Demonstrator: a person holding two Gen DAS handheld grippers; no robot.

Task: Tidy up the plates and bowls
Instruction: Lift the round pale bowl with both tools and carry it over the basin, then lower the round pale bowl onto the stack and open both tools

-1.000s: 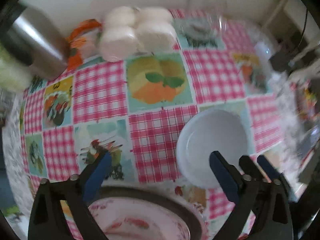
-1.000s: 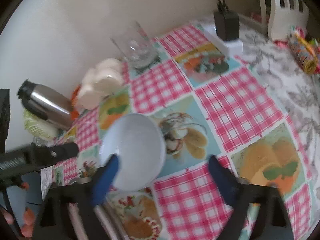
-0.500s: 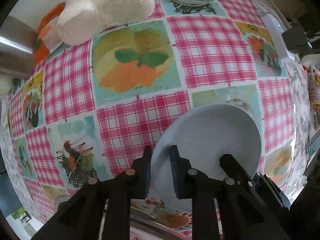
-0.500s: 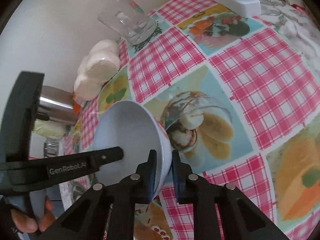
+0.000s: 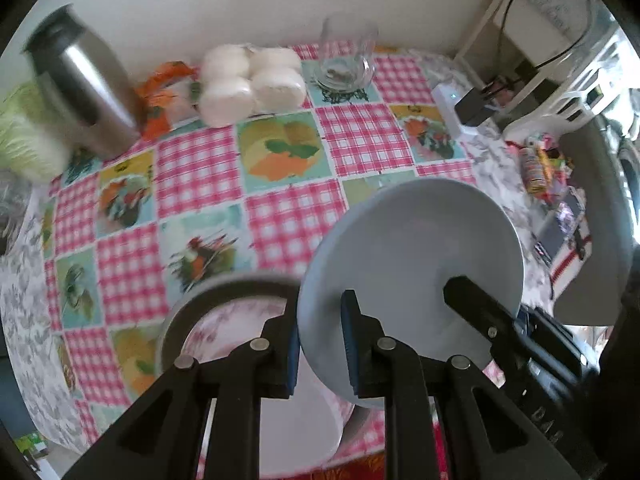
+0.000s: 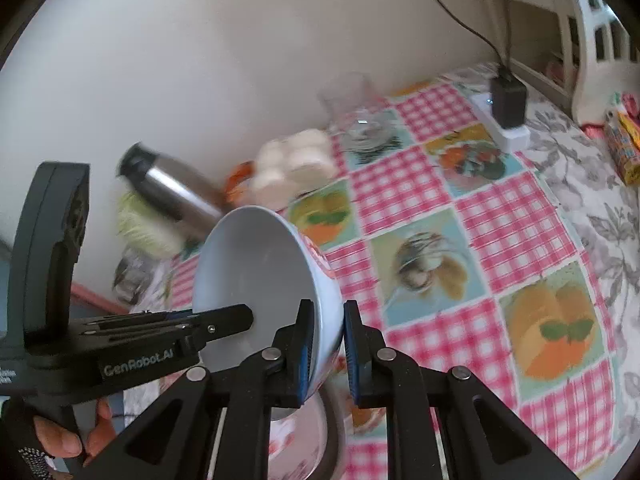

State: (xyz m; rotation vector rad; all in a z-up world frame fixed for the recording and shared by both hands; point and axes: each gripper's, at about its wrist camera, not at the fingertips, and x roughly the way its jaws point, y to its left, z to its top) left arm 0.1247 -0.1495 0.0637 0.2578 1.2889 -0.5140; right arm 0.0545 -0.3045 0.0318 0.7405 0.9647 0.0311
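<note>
A pale blue bowl (image 5: 416, 252) is held tilted in the air above the table by both grippers. My left gripper (image 5: 320, 340) is shut on its near-left rim. My right gripper (image 6: 325, 344) is shut on the opposite rim, and the bowl (image 6: 256, 264) opens toward the left in the right wrist view. Below it lies a dark-rimmed plate with a pink floral pattern (image 5: 224, 312), with a white dish (image 5: 296, 432) on it at the table's near edge. The plate also shows in the right wrist view (image 6: 304, 440).
The table has a pink checked cloth (image 5: 208, 176). Along the wall stand a steel flask (image 5: 80, 92), a cabbage (image 5: 24, 144), white rolls (image 5: 252, 84), an orange packet (image 5: 160, 96) and a glass (image 5: 346, 60). A power strip with a charger (image 5: 468, 112) lies at right.
Both grippers closed on the bowl's rim, then lifted it off the table and tilted it. The bowl now hangs over the floral plate at the near edge.
</note>
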